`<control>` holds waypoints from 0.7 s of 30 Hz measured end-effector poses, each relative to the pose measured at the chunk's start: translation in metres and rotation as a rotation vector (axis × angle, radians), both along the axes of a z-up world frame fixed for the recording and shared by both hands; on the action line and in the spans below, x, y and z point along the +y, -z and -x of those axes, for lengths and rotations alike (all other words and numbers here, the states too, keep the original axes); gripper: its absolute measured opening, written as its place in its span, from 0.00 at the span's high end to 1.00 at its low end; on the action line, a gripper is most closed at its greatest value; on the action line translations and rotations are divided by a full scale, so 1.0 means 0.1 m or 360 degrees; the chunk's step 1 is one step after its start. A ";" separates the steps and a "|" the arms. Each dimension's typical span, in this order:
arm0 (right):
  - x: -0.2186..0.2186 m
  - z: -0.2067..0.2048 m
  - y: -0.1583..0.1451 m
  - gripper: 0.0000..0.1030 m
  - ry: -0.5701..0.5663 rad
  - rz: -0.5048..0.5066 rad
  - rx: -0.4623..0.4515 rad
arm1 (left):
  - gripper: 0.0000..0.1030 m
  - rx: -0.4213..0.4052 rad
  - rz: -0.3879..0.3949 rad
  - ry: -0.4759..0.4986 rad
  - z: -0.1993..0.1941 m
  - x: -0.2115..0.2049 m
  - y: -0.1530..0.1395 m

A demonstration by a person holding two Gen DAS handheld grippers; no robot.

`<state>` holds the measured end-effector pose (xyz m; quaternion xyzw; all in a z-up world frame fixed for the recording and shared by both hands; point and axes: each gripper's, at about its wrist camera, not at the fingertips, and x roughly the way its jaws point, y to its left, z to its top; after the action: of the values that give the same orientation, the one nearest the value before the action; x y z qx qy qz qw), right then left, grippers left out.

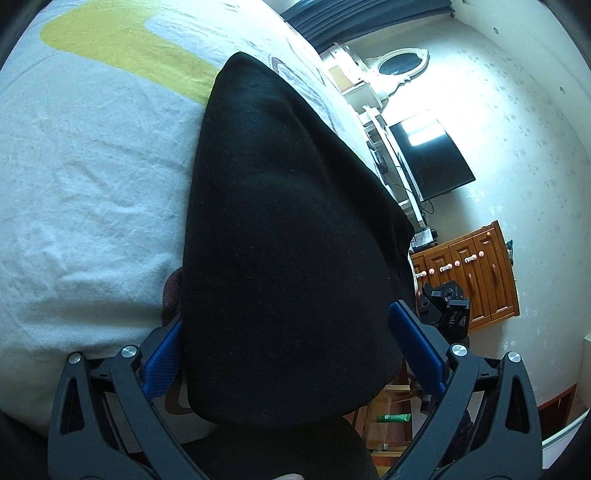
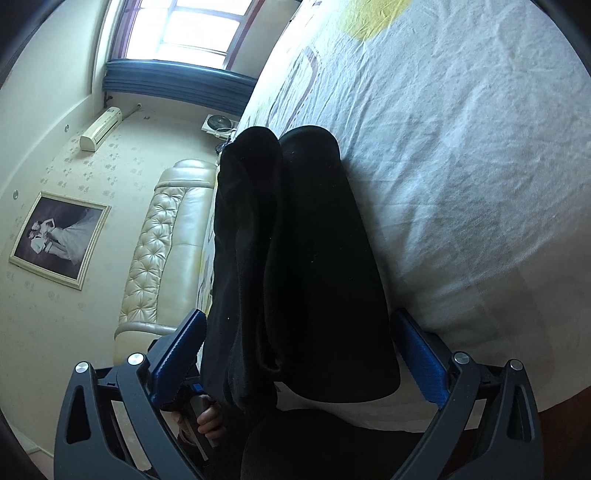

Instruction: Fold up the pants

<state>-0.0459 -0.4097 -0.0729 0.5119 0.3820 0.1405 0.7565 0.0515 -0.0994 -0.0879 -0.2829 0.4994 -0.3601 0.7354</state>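
Black pants [image 1: 288, 229] lie folded lengthwise on the pale bed sheet [image 1: 85, 192]. In the left wrist view their wide near end sits between my left gripper's [image 1: 286, 350] open blue fingers [image 1: 164, 360]. In the right wrist view the pants [image 2: 310, 258] show as two long layers side by side, running away from me, with the near end between my right gripper's [image 2: 301, 354] open blue fingers [image 2: 421, 358]. Neither gripper is closed on the cloth. My right gripper also shows beyond the pants in the left wrist view [image 1: 445, 306].
The sheet [image 2: 461, 147] has yellow [image 1: 122, 48] and brown patterns. A padded cream headboard [image 2: 166, 243] stands at the bed's end. A wooden cabinet [image 1: 476, 277], a dark monitor [image 1: 430, 158] and a white mirror [image 1: 400, 66] stand by the wall. A window [image 2: 195, 26] is far back.
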 end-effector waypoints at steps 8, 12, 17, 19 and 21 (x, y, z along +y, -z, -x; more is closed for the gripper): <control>0.17 -0.13 -0.16 0.05 -0.0225 0.0239 0.0013 | 0.03 0.0102 -0.0021 -0.0076 -0.08 -0.03 -0.05; 0.15 -0.18 -0.16 0.07 -0.0236 0.0226 0.0062 | 0.37 0.0056 -0.0210 -0.0049 -0.11 -0.08 -0.08; 0.03 -0.20 -0.05 0.04 -0.0259 0.0114 0.0081 | 0.45 0.0110 -0.0140 -0.0032 -0.14 -0.01 -0.03; 0.02 -0.18 -0.05 0.04 -0.0241 0.0110 0.0077 | 0.45 0.0103 -0.0138 -0.0039 -0.14 0.00 -0.02; -0.01 -0.14 -0.06 0.05 -0.0185 0.0063 0.0088 | 0.45 0.0082 -0.0142 -0.0041 -0.12 0.00 -0.03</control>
<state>-0.0318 -0.4105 -0.0673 0.4775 0.4345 0.1625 0.7462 0.0631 -0.0994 -0.0854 -0.2653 0.5302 -0.3206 0.7387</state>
